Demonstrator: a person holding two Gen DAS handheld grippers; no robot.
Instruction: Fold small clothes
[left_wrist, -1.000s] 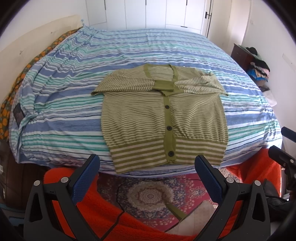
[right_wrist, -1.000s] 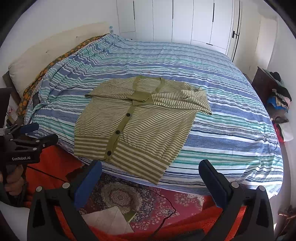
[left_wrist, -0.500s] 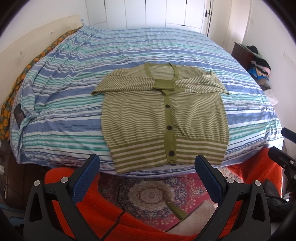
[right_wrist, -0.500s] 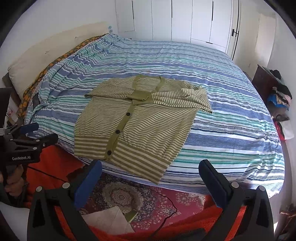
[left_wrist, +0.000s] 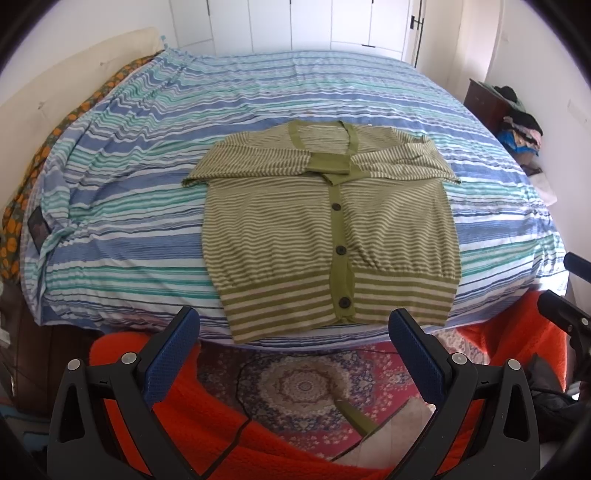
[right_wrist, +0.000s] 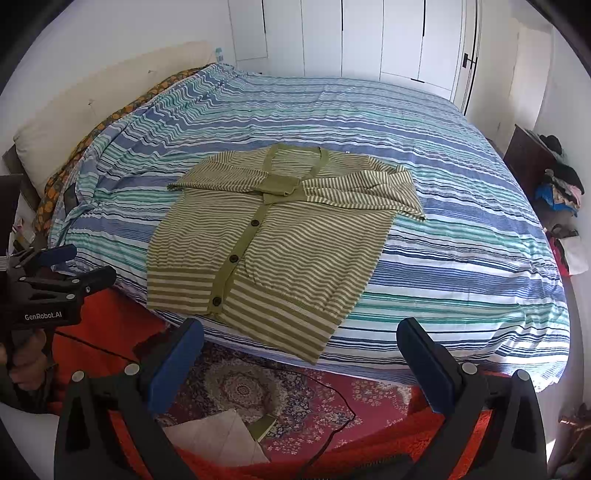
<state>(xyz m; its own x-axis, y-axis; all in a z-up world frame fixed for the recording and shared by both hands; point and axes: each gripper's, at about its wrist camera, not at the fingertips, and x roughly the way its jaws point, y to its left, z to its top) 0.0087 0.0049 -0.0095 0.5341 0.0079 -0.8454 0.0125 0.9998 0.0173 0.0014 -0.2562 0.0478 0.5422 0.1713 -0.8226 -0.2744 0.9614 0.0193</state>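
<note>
Both sets of tongs hang wide apart and empty: the left tongs (left_wrist: 293, 332) and the right tongs (right_wrist: 299, 343) hover short of the bed's near edge, over the patterned rug (left_wrist: 306, 384), gripping nothing. Just ahead lies the cardigan (left_wrist: 328, 229), green-striped, buttoned, flat on the striped bedspread (left_wrist: 129, 221), both sleeves folded across the chest. Its hem (left_wrist: 340, 302) sits right at the mattress edge, and that looks like the danger: a lift at the hem corners could drag the whole piece toward the floor. The crossed sleeves (right_wrist: 295, 184) look loose, so a quick fold upward may spill them out. A shallow pinch might also catch the bedspread along with the knit, bunching both.
</note>
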